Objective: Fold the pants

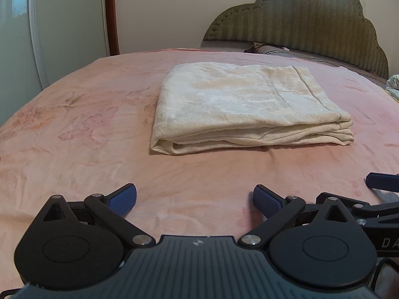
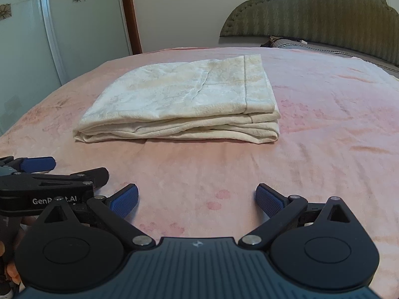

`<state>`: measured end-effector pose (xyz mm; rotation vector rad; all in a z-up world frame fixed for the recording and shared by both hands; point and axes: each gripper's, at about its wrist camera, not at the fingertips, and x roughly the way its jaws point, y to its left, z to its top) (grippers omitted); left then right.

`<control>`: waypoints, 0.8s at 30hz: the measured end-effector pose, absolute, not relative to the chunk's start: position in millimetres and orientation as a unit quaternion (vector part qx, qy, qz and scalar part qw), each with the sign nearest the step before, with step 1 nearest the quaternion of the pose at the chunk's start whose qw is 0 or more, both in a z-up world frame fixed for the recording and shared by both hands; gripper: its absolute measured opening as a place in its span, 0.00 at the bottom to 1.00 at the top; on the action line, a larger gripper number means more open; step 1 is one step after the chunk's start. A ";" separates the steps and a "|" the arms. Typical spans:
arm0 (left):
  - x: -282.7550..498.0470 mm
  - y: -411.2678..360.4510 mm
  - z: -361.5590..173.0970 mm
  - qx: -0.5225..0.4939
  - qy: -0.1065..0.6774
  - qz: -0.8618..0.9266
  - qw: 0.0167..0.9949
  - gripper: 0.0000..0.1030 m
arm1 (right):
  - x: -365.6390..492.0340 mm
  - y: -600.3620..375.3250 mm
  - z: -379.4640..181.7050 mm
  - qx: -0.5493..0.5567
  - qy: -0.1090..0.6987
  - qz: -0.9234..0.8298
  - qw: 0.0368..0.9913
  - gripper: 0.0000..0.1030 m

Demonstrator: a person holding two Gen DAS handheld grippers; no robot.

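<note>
The bed (image 1: pixel 74 129), under a pink flowered blanket, filled both views, with a green padded headboard (image 1: pixel 299 22) at the far end. The cream pants (image 1: pixel 244 107) lay near the blanket's middle, folded into a flat rectangular stack of several layers, hem edges showing on the stack's right side. The fold looked complete, or nearly so.

The left gripper (image 1: pixel 194 199) hung above bare blanket, well short of the stack, jaws wide apart, nothing between the blue pads (image 1: pixel 123 196). The right gripper (image 2: pixel 197 199) sat just beside it, likewise wide and empty.

Risks, as judged:
- Any further reach could catch only the top layer and peel the stack open, since the near edge showed loose, separate plies.
- A pad dragged low might snag the plush blanket and shift the stack with it.
- The grippers were close together; a careless sideways move could knock one against the other.
</note>
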<state>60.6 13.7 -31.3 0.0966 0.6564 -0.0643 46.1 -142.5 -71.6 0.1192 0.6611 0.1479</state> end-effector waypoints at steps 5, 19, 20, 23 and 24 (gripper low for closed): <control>60.0 17.7 -33.2 0.038 0.327 -0.029 0.944 1.00 | 45.6 -135.5 -76.6 0.033 0.325 0.060 0.943 1.00; 59.9 18.4 -34.5 0.037 0.328 -0.029 0.943 1.00 | 45.2 -141.3 -77.3 0.055 0.318 0.069 0.944 1.00; 59.7 18.3 -34.6 0.037 0.328 -0.029 0.943 1.00 | 45.2 -141.8 -77.3 0.057 0.318 0.069 0.944 1.00; 59.4 18.3 -34.7 0.038 0.328 -0.028 0.943 1.00 | 44.9 -143.6 -77.0 0.064 0.316 0.071 0.944 1.00; 59.4 18.4 -34.7 0.038 0.328 -0.029 0.943 1.00 | 44.8 -144.5 -77.0 0.067 0.315 0.072 0.944 1.00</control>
